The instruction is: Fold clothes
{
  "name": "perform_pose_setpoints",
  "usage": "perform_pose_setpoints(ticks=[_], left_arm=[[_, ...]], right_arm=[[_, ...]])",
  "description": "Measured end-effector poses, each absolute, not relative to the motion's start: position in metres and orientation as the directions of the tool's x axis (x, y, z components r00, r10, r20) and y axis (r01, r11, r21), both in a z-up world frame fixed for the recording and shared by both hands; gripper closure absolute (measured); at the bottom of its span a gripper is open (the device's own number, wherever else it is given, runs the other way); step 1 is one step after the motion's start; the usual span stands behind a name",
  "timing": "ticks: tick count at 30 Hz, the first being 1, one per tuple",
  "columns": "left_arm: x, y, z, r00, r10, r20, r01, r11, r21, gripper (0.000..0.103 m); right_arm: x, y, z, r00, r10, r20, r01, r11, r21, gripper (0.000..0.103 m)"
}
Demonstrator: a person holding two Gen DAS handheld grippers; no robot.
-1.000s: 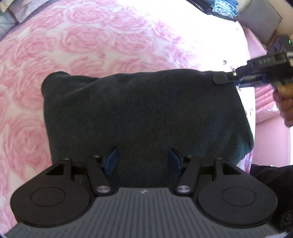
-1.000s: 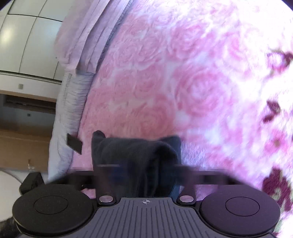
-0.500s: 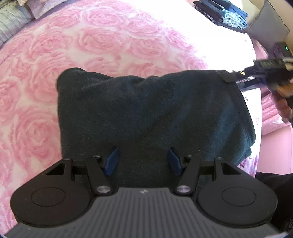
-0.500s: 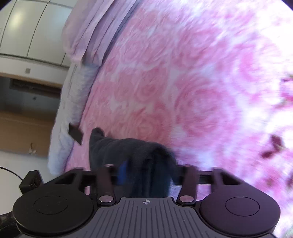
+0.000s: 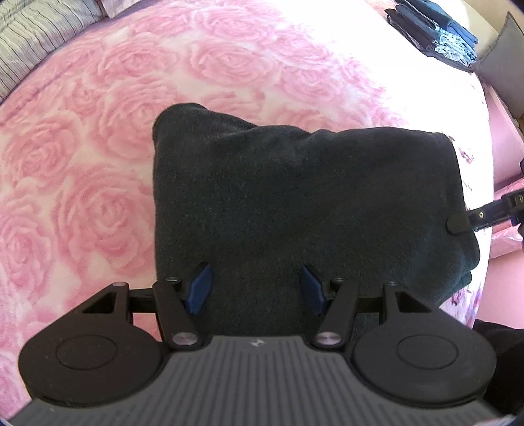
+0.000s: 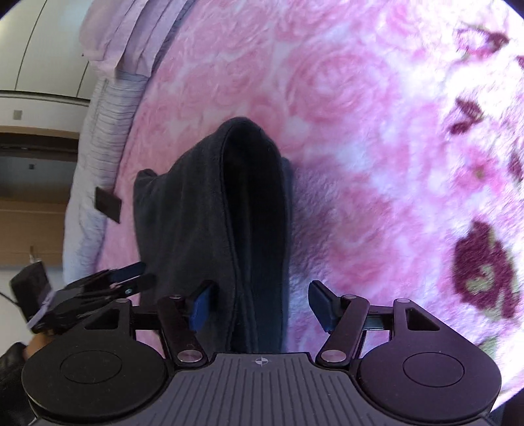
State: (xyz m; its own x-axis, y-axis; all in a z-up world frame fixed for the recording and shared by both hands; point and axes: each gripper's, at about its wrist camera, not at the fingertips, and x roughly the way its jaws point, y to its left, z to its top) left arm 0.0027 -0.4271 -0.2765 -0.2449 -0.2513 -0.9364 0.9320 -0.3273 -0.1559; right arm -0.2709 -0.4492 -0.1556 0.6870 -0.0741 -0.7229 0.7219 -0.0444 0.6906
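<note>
Left hand-held gripper (image 5: 256, 288): blue pads (image 5: 199, 288) spread wide, the dark folded garment (image 5: 294, 203) lying between and under them; pads not seen to press the cloth. In the right wrist view this same tool enters at the left edge, its fingers (image 6: 131, 278) reaching the garment's left side.

Dark folded garment, also (image 6: 209, 229): charcoal, fleecy, folded to a thick bundle; rests on the bed near its right edge, on the pink rose-patterned blanket (image 5: 98, 164). Seen end-on from the right wrist, the fold stands open as a dark hollow loop.

Pink rose-patterned blanket, also (image 6: 360, 131): covers the bed; darker purple flowers toward the right.

Right hand-held gripper (image 6: 260, 303): pads (image 6: 322, 303) spread, the garment's near end between them, closer to the left pad. In the left wrist view one black finger tip (image 5: 458, 222) lies on the garment's right edge.

Striped pillow (image 5: 36, 39): far left corner of the bed.

Stack of dark folded clothes (image 5: 432, 29): far right corner of the bed.
</note>
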Motion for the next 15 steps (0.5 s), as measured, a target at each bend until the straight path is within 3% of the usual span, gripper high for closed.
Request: perform_pose_setpoints(ticks=[9, 15], left_arm=[[0.034, -0.415, -0.274, -0.208, -0.271, -0.94, 0.966, -0.211, -0.152, 0.047], [0.019, -0.408, -0.257, -0.279, -0.332, -0.901, 0.947, -0.25, -0.201, 0.047]], right_arm=[[-0.268, -0.45, -0.147, 0.713, -0.078, -0.697, 0.699, 0.006, 0.715, 0.039], [-0.26, -0.458, -0.159, 0.726, -0.066, -0.685, 0.688, 0.033, 0.725, 0.039]])
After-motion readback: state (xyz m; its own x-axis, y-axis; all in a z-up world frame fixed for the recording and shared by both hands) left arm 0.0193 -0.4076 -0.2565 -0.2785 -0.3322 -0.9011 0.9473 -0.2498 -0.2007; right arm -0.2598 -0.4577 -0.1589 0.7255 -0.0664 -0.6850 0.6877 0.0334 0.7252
